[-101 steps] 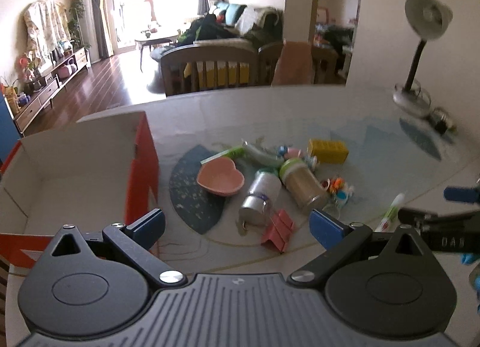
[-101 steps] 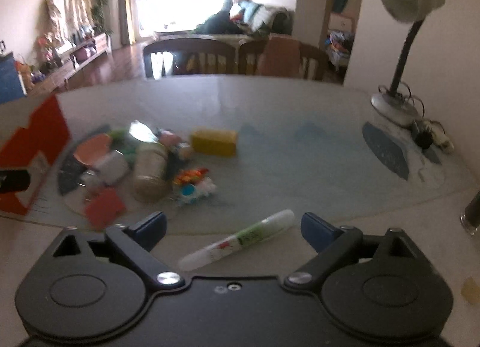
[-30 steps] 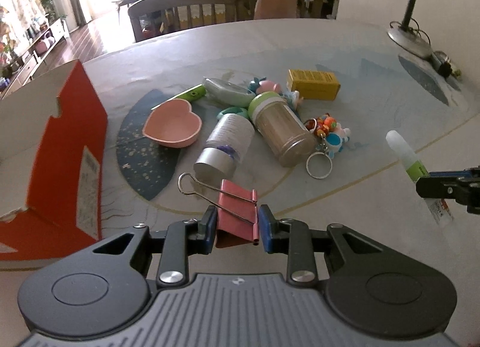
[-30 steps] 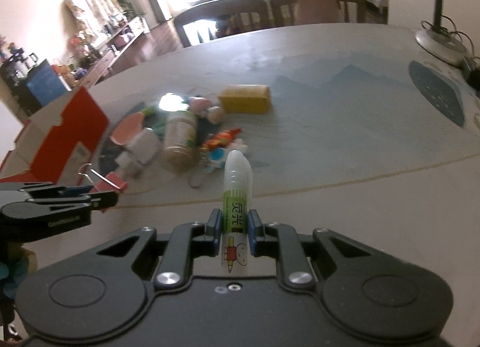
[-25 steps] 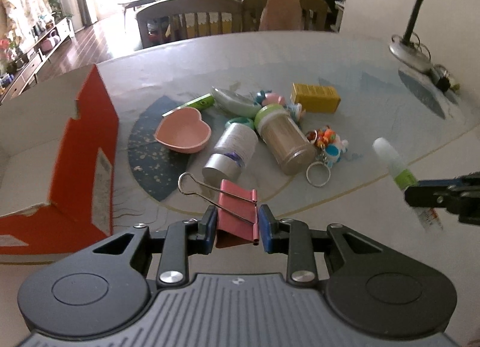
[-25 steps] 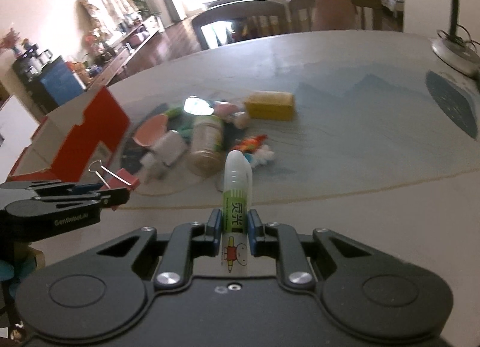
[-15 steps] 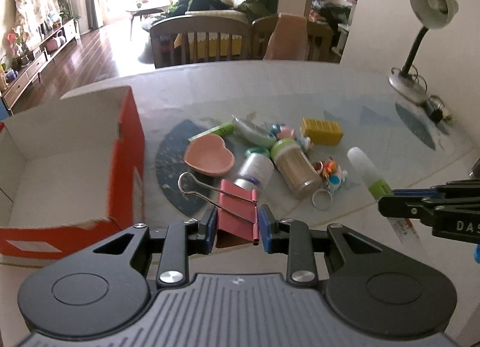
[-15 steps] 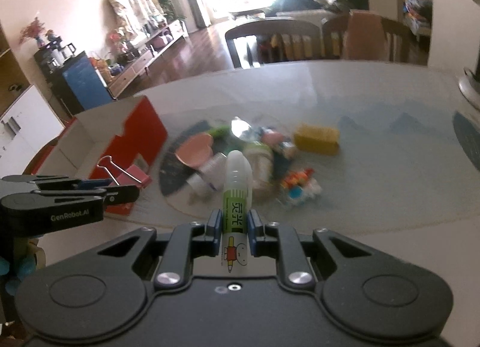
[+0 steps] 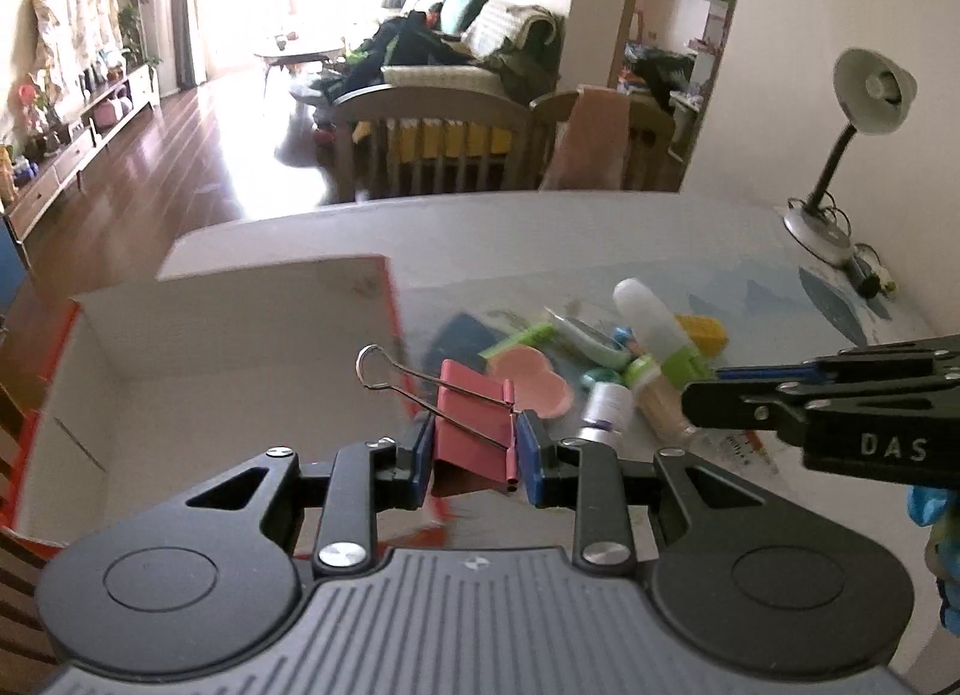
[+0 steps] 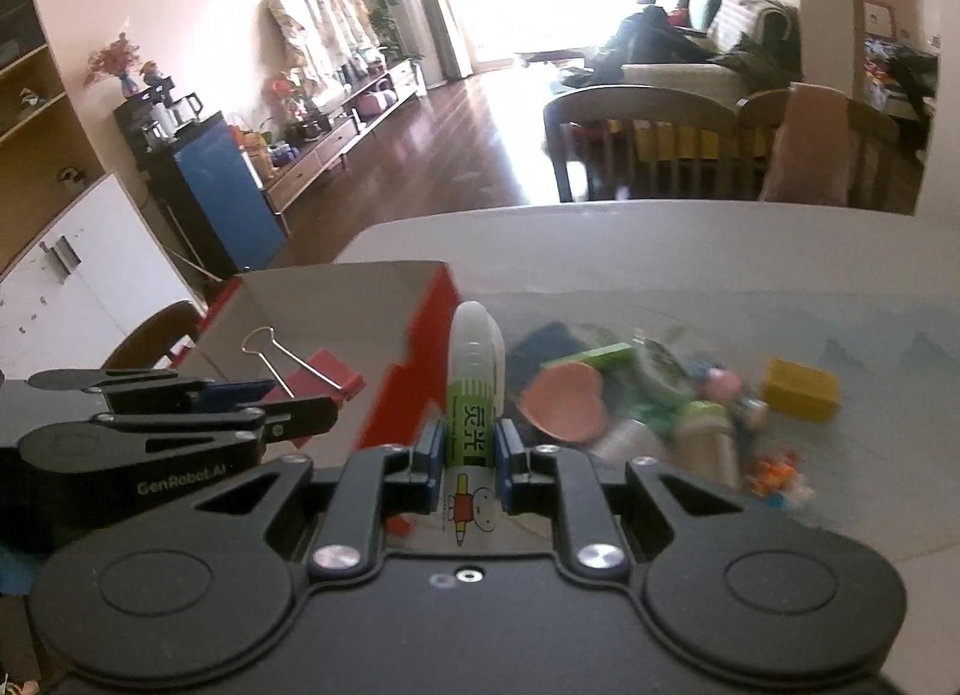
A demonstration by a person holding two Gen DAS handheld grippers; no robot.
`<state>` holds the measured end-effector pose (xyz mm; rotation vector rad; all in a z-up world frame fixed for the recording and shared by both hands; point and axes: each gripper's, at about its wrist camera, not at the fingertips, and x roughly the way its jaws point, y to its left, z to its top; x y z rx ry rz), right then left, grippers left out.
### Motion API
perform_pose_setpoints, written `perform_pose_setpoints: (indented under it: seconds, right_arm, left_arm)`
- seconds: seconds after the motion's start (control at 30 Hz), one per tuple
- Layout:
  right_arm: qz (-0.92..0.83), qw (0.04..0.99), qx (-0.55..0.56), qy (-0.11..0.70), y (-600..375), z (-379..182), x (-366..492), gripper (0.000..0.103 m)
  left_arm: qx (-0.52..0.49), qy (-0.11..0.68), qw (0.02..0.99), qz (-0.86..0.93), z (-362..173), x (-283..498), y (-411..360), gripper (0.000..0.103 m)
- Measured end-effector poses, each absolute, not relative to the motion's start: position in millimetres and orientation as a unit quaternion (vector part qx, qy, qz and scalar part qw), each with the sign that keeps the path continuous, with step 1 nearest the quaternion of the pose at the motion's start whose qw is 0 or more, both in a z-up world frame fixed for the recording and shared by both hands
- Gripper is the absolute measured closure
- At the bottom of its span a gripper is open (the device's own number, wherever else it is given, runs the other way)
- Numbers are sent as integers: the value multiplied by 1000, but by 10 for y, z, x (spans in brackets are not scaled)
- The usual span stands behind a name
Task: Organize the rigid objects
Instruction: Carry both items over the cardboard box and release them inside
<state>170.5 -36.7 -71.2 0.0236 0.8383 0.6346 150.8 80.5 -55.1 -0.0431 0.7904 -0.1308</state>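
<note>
My left gripper (image 9: 474, 449) is shut on a pink binder clip (image 9: 471, 419), its wire handles pointing up and left. It hangs in the air at the right wall of an open red and white cardboard box (image 9: 210, 371). In the right wrist view, my right gripper (image 10: 471, 449) is shut on a white and green glue stick (image 10: 471, 401), cap pointing forward, just right of the box (image 10: 336, 311). The left gripper (image 10: 324, 410) with the clip (image 10: 327, 377) shows at the left there. The right gripper (image 9: 696, 395) shows at the right of the left wrist view.
Several small items lie heaped on the round table (image 9: 540, 233): a pink heart dish (image 10: 561, 404), a yellow block (image 10: 801, 389), a brown jar (image 9: 660, 395), a silver bottle (image 9: 606, 404), a keychain toy (image 10: 777, 476). A desk lamp (image 9: 864, 113) stands at the far right. Wooden chairs (image 9: 432, 137) stand behind the table.
Both grippers have lifted off the table and swung left toward the box, each keeping its object. The box now fills much more of both views.
</note>
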Motion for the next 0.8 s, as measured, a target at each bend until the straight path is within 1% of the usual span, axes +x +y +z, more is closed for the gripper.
perform_pose_setpoints:
  seconds: [0.27, 0.5, 0.57, 0.8]
  right_arm:
    - [320, 857, -1, 404, 439, -780, 1868, 86]
    - [331, 849, -20, 411, 1040, -892, 1984, 86]
    - [331, 844, -28, 421, 1199, -982, 2027, 86]
    - [301, 829, -70, 466, 1612, -1479, 2198, 86]
  left_arm:
    - [-28, 391, 919, -31, -545, 1645, 1522, 75]
    - [-20, 401, 916, -4, -659, 1829, 2073, 75]
    - [-12, 403, 915, -6, -709, 1909, 2174, 75]
    - [-1, 446, 895, 8, -1101, 2163, 2421, 75]
